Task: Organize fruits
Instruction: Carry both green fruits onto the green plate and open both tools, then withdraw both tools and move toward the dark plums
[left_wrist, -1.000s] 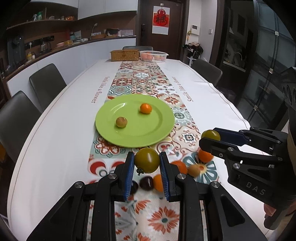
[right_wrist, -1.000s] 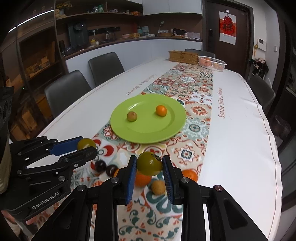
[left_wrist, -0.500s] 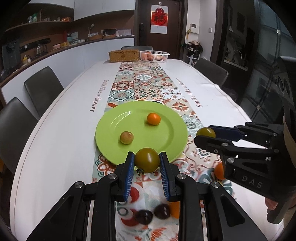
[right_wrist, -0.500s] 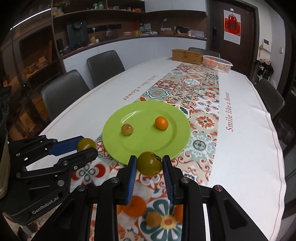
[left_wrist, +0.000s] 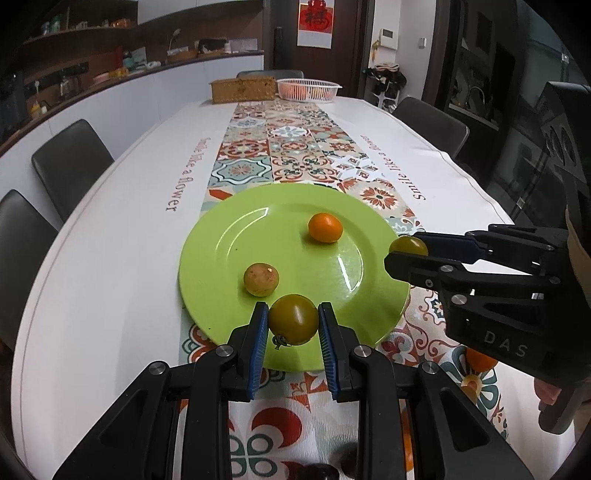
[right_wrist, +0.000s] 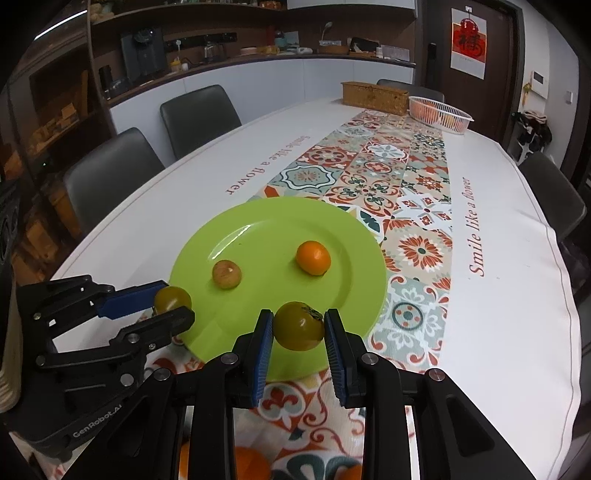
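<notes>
I had both tools loaded over the near edge of the green plate (left_wrist: 229, 236). The left hand-held gripper (left_wrist: 293, 325) was clamped on a green tomato (left_wrist: 293, 319), its blue pads pressing the fruit from both sides. The right hand-held gripper (right_wrist: 298, 326) was clamped on a second green tomato (right_wrist: 299, 325) in the same way. On the plate lay a small orange fruit (left_wrist: 325, 228) and a brownish round fruit (left_wrist: 260, 279), well apart from each other. More fruit sat on the patterned runner (left_wrist: 295, 155) near me, mostly hidden under the tools.

What worried me most was the release. Both tomatoes were round and smooth, and I judged that, let go from any height, they would roll. The plate has only a shallow rim, so a rolling tomato could cross it and run out over the table (left_wrist: 110, 258). Releasing right over the near rim looked worse, since the fruit could drop outside the plate altogether.

The left tomato hung just beside the brownish fruit. Set down there, it could knock that fruit and send it across the plate.

The two tools were also close together over the same edge. If I had opened both at once, I judged the outer fingers might collide, or one tomato might strike the other.

Squeezing harder to feel safe could have split the skin.
</notes>
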